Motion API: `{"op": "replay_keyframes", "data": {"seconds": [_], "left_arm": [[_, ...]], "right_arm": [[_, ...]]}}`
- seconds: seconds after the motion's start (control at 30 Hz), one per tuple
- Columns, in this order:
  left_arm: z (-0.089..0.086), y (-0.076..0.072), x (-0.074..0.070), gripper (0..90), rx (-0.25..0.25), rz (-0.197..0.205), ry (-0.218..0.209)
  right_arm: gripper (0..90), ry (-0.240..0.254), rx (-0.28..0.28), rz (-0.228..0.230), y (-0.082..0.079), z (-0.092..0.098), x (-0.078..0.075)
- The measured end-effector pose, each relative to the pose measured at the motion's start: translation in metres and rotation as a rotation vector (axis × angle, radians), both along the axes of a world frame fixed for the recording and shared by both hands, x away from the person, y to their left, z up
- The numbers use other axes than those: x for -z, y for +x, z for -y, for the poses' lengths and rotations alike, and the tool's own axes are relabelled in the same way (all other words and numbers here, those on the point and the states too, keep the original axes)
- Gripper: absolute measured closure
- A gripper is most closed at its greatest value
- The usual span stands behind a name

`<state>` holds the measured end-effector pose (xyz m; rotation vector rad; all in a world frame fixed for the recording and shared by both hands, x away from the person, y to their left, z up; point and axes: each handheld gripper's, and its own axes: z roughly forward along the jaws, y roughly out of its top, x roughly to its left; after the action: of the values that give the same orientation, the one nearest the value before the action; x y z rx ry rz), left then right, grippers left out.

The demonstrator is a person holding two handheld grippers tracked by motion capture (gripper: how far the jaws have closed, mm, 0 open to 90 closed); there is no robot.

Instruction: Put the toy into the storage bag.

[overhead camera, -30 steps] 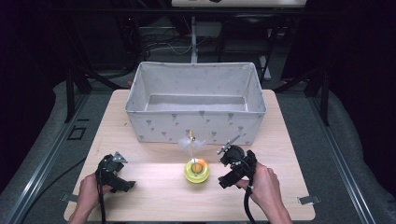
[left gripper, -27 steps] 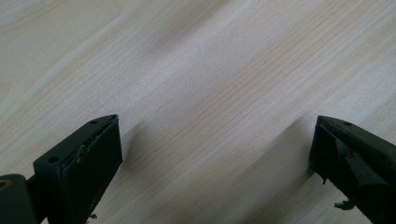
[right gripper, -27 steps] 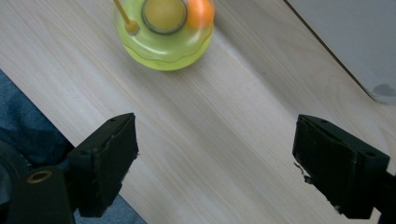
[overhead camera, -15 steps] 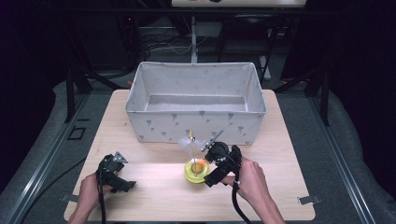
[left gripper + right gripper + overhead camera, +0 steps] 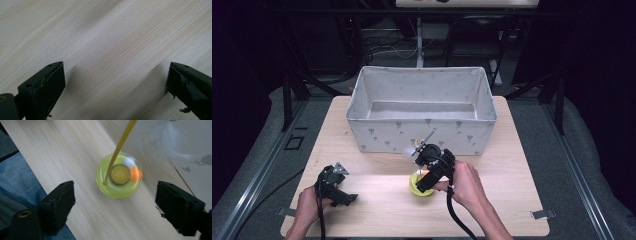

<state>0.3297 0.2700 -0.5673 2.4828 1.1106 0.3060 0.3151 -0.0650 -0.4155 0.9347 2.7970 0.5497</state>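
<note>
Here the yellow ring toy [image 5: 419,184] sits on the table [image 5: 512,200] just in front of the fabric bin [image 5: 422,132]. The right gripper [image 5: 115,202] hovers over the toy, jaws spread and just closing a little, nothing pinched. Left of the toy, the left gripper [image 5: 113,85] rests wide open.

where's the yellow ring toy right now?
High view: the yellow ring toy sits on the wooden table, just in front of the grey fabric bin, under the right gripper. Right gripper view shows it between the open jaws, untouched.
</note>
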Motion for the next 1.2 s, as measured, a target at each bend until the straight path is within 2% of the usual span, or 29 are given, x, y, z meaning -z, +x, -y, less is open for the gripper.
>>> {"op": "replay_keyframes", "data": {"seconds": [0.17,0.27,0.37,0.5,0.6,0.7,0.8,0.9,1.07,1.2], "left_arm": [[0.000,0.000,0.000,2.1,0.001,0.002,0.003],[0.000,0.000,0.000,2.1,0.003,-0.004,0.004],[0.001,0.000,0.000,2.1,0.006,-0.004,0.005],[0.001,0.000,0.000,2.2,0.007,-0.006,0.004],[0.001,0.001,0.001,2.1,0.008,-0.009,0.005],[0.001,0.000,0.001,2.2,0.008,-0.007,0.006],[0.002,0.000,0.000,2.3,0.008,0.000,0.011],[0.002,0.000,0.000,2.3,0.011,-0.005,0.011],[0.001,0.000,0.000,2.2,0.010,-0.003,0.012],[0.002,0.000,0.000,2.2,0.010,-0.006,0.009]], "right_arm": [[37.1,0.001,-0.011,0.000,0.005,-0.008,-0.004],[48.8,-0.026,-0.019,0.000,0.008,-0.012,-0.006],[58.7,-0.029,-0.019,-0.006,0.011,-0.014,-0.007],[66.7,-0.052,-0.040,-0.026,0.015,-0.020,-0.005],[76.0,-0.083,-0.057,-0.039,0.017,-0.023,-0.004],[83.9,-0.081,-0.072,-0.050,0.018,-0.024,-0.003],[87.3,-0.072,-0.079,-0.057,0.019,-0.024,-0.003],[87.6,-0.088,-0.078,-0.044,0.019,-0.024,-0.004],[87.8,-0.057,-0.068,-0.056,0.019,-0.018,-0.008],[87.9,-0.069,-0.075,-0.043,0.015,-0.015,-0.015]]}}
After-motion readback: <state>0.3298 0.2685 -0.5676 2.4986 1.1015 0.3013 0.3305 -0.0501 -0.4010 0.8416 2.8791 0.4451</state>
